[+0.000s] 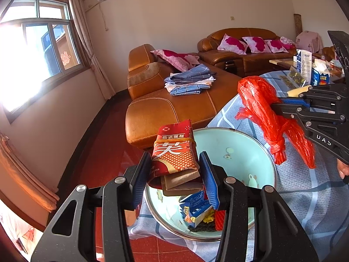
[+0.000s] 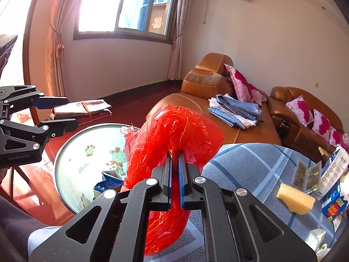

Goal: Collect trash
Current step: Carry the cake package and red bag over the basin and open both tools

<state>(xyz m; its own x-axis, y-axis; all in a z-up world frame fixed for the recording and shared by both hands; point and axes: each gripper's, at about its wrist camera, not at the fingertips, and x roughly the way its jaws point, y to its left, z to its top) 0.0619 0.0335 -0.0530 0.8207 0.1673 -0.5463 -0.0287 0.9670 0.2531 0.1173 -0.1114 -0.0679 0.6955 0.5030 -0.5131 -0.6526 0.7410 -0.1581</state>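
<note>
My left gripper (image 1: 175, 168) is shut on a bundle of red snack packets (image 1: 174, 150) bound with a rubber band, held above the near rim of a pale green basin (image 1: 246, 150). In the right wrist view the same bundle (image 2: 82, 109) sticks out from the left gripper (image 2: 63, 112) over the basin (image 2: 87, 150). My right gripper (image 2: 175, 155) is shut on a crumpled red plastic bag (image 2: 174, 126), which hangs beside the basin's right rim. The bag (image 1: 264, 111) and the right gripper (image 1: 277, 108) also show at the right of the left wrist view. A torn blue carton (image 1: 196, 207) and wrappers lie in the basin.
The basin rests on a blue checked cloth (image 2: 246, 163) with a yellow sponge (image 2: 295, 198), dark foil sachets (image 2: 305, 174) and blue boxes (image 2: 333, 205). Behind it stands a brown leather sofa (image 1: 165, 104) with folded clothes (image 1: 187, 80) and pink pillows. The floor is red tile (image 1: 102, 152).
</note>
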